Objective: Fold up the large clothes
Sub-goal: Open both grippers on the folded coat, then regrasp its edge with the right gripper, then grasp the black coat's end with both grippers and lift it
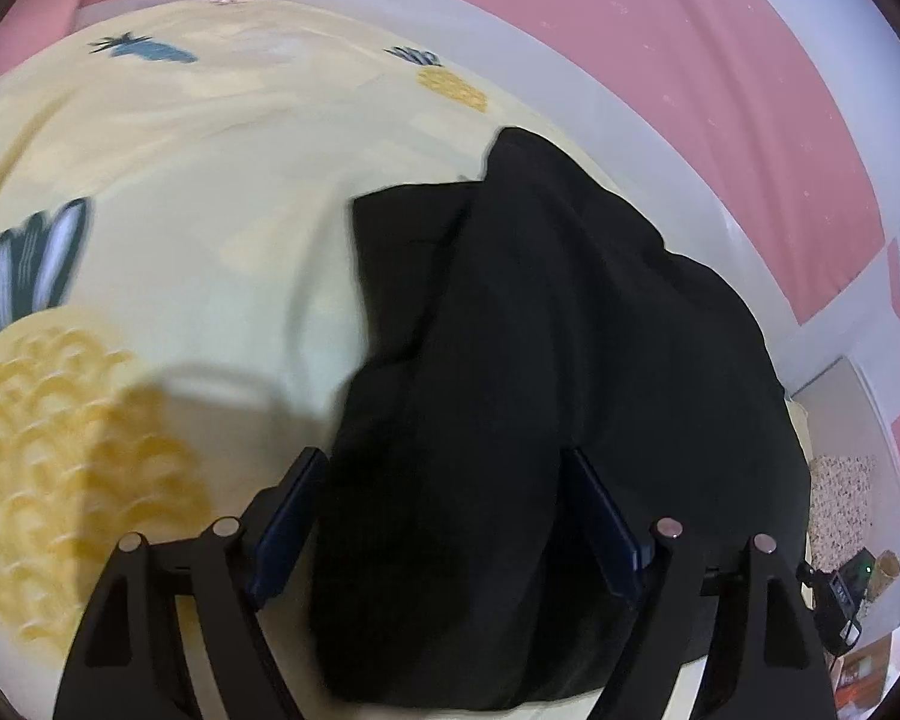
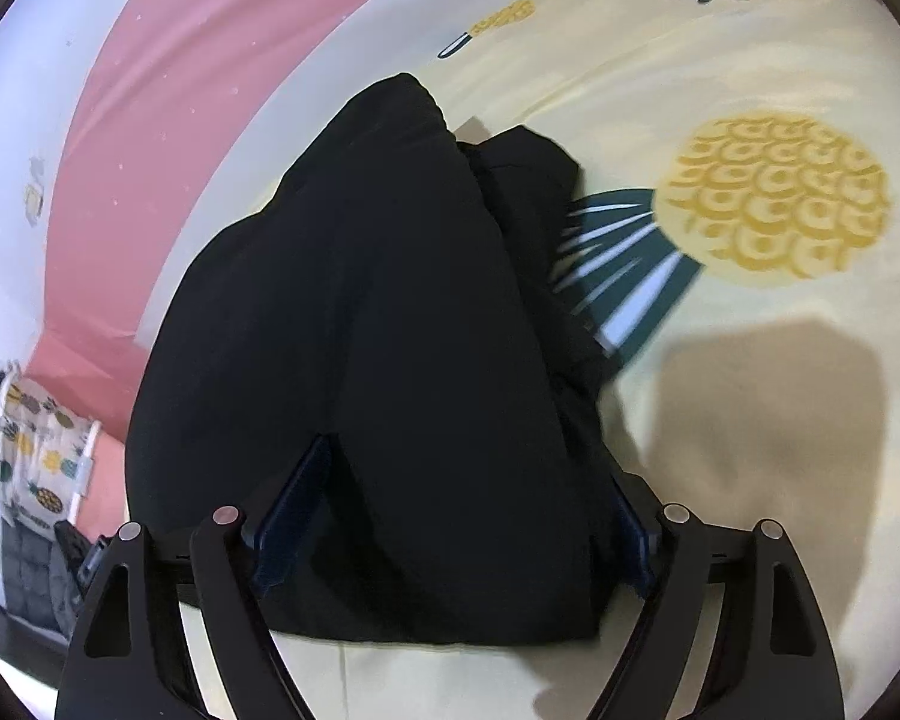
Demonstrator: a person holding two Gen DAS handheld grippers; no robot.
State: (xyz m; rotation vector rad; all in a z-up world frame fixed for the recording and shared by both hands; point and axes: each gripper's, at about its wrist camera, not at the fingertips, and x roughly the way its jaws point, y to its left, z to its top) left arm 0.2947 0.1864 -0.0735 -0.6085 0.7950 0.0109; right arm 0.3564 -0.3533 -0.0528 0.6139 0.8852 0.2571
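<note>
A black garment (image 1: pixel 540 300) lies bunched in a long folded heap on a pale yellow pineapple-print bedsheet (image 1: pixel 180 180). My left gripper (image 1: pixel 444 462) stands open over its near end, with the cloth lying between the blue-padded fingers (image 1: pixel 291 516) and neither pad pressing on it. In the right wrist view the same black garment (image 2: pixel 360 270) runs away from me, and my right gripper (image 2: pixel 471 462) is open astride its near end. Its right finger (image 2: pixel 633 534) is partly hidden by a fold of cloth.
The bed meets a pink and white wall (image 1: pixel 630 30) behind the garment. At the right, beyond the bed's edge, the floor holds a small black device with cables (image 1: pixel 840 588). A pineapple-print cloth (image 2: pixel 30 450) sits off the bed at the left. The bedsheet (image 2: pixel 750 390) spreads wide beside the garment.
</note>
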